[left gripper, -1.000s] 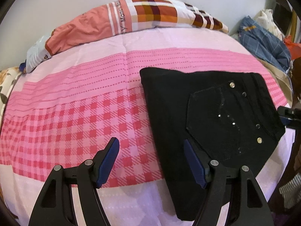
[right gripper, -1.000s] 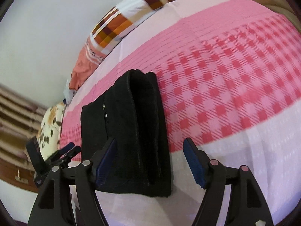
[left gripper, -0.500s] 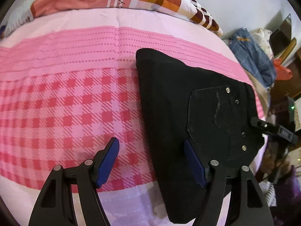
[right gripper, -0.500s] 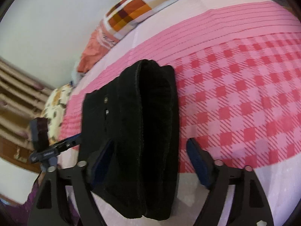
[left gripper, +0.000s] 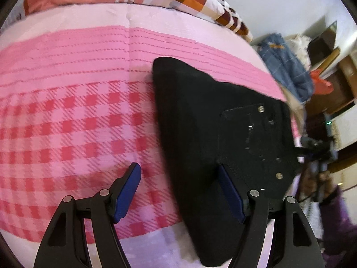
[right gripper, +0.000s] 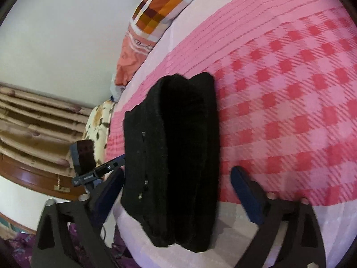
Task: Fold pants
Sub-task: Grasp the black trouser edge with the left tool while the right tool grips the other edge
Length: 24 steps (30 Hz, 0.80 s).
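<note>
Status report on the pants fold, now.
Left gripper open, over the folded edge. Right gripper open, jaws just widened, straddling the black pants. Pants folded flat on the pink bedsheet. Nothing in the way.

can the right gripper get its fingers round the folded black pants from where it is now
Probably yes. The right gripper has just been opening, and its blue-padded fingers now straddle the near end of the folded black pants on the pink checked bedsheet, not pressing yet. Nothing lies in between.
</note>
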{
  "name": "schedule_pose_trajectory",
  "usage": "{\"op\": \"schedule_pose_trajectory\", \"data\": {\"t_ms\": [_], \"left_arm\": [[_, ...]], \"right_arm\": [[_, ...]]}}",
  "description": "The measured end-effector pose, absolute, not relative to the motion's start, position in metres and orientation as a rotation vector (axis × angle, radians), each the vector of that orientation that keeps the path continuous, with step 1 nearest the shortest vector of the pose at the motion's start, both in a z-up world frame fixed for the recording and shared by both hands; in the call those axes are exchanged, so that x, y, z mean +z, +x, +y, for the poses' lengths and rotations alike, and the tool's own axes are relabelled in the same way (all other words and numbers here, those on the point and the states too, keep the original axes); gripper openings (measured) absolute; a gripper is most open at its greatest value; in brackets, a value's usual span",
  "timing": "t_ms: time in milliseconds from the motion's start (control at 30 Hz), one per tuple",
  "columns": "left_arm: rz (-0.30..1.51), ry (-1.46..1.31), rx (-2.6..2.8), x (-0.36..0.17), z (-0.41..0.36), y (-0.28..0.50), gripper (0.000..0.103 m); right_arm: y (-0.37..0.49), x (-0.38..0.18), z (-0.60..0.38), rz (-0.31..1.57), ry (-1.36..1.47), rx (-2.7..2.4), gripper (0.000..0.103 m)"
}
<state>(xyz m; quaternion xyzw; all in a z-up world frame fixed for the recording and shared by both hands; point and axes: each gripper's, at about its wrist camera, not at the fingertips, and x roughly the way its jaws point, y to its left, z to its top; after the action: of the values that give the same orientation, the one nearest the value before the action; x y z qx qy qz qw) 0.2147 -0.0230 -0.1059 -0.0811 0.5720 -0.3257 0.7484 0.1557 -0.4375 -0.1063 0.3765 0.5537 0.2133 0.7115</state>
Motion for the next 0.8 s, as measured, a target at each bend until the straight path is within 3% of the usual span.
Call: {"op": "schedule_pose_trajectory", "data": {"t_ms": [567,667,767,800], "left_arm": [[1.300,-0.216,-0.890,-0.112,-0.039,0.220,0.072],[1.290,-0.183,-0.888,-0.110,-0.044,0.218,0.077],[1.295,-0.173,-0.891,-0.109,-0.050,0.219,0.079],[1.298,-0.166,-0.891,-0.109,-0.051,0.219,0.079]], "right_arm": [[0.163,-0.108,-0.403,1.358,0.707,0.684,0.102],[0.165,-0.109,-0.405,1.370,0.737,0.655,0.102],[0.169,-0.110,-0.409,1.378,0.752,0.606,0.089],[0.168,-0.109,-0.408,1.374,0.727,0.589,0.076]]}}
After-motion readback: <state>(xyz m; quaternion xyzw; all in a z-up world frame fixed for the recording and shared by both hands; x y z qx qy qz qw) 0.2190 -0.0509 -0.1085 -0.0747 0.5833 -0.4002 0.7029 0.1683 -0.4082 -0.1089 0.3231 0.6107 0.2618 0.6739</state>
